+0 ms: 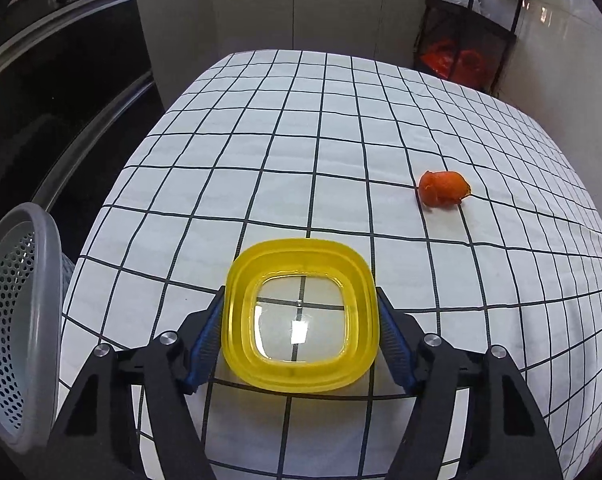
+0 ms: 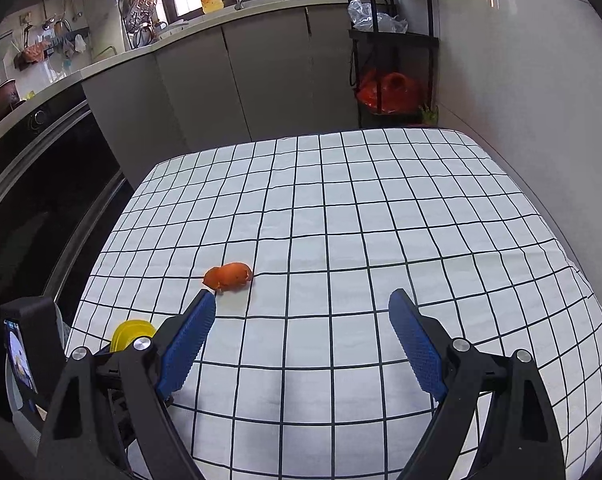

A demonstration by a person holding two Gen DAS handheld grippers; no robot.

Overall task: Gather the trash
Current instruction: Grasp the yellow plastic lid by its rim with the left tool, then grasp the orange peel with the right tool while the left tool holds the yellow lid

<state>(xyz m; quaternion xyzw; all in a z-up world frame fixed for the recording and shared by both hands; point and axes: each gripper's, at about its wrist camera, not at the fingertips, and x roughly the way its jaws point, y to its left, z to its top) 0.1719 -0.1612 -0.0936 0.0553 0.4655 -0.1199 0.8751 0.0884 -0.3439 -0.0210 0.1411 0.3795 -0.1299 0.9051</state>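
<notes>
The table (image 2: 381, 208) under its checked cloth carries 1 loose scrap. A grey perforated bin (image 1: 17, 320) stands off its left edge. The left gripper (image 1: 301, 332) is clamped on a yellow tub (image 1: 301, 316), both pads against its sides, mouth toward the camera. The right gripper (image 2: 303, 336) gapes wide with nothing in it. The orange peel (image 2: 229, 276) lies flat just ahead of and left of that right claw's left fingertip, long axis crosswise; I judge the right gripper nearer
</notes>
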